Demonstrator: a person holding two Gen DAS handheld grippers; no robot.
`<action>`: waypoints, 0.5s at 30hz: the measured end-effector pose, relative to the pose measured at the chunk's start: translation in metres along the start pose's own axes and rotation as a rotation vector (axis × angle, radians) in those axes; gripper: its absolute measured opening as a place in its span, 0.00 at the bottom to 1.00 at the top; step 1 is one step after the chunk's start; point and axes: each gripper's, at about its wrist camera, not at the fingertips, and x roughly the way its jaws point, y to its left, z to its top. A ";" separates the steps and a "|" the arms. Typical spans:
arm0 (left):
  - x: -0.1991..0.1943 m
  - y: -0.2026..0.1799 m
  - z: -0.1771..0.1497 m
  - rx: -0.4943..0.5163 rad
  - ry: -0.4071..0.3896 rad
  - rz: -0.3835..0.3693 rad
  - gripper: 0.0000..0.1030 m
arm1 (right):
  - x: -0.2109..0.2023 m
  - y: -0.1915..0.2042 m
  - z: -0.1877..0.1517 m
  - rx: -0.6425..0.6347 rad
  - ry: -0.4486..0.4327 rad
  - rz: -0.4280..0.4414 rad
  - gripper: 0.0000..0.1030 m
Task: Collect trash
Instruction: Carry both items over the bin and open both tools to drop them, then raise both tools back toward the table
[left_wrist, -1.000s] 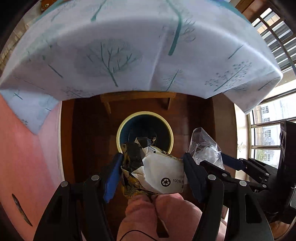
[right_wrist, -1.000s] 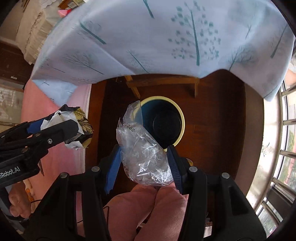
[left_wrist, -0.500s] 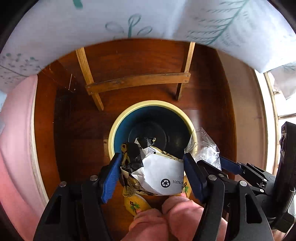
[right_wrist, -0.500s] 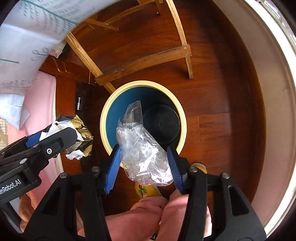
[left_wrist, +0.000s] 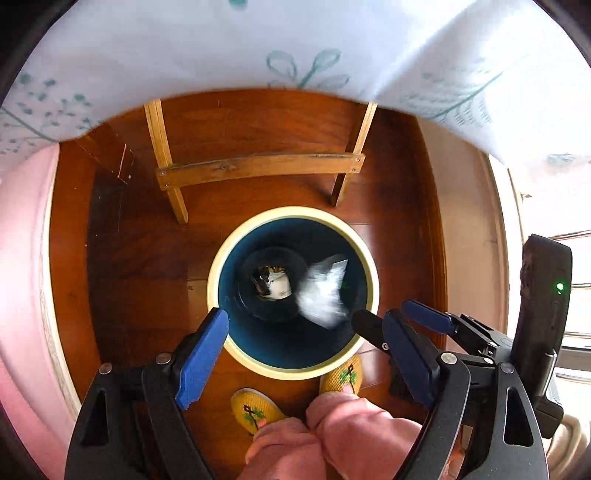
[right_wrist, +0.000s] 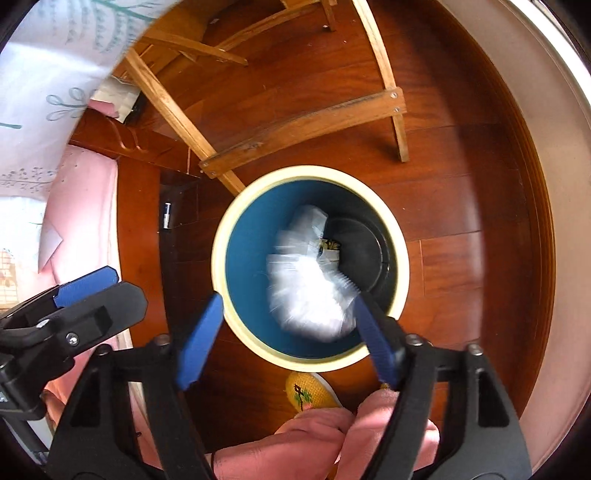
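Two tongs gape wide, empty, over the bin (left_wrist: 293, 216) | left tongs (left_wrist: 306, 350), right tongs (right_wrist: 286, 339) | crumpled wrapper (left_wrist: 273, 284) on bin bottom | clear plastic bag (right_wrist: 314, 291) blurred inside rim, directly below right tongs | bin on floor by chair legs (left_wrist: 258, 170).

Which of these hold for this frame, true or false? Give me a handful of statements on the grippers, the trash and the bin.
1. Both grippers are open. True: left gripper and right gripper hold nothing.
2. The wrapper lies on the floor beside the bin. False: it lies at the bottom of the bin.
3. The plastic bag is blurred, inside the bin's rim. True.
4. The bin has a lid on. False: it is open.
5. The bin stands on the tablecloth. False: on the wooden floor.
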 end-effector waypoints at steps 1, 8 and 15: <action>-0.007 -0.002 -0.001 -0.001 -0.005 0.002 0.84 | -0.002 0.003 0.002 -0.004 0.000 -0.003 0.71; -0.059 -0.011 -0.006 -0.032 -0.030 0.009 0.85 | -0.033 0.023 0.002 -0.017 0.002 -0.033 0.72; -0.141 -0.026 -0.010 -0.041 -0.064 0.021 0.84 | -0.095 0.044 -0.002 -0.033 -0.015 -0.078 0.72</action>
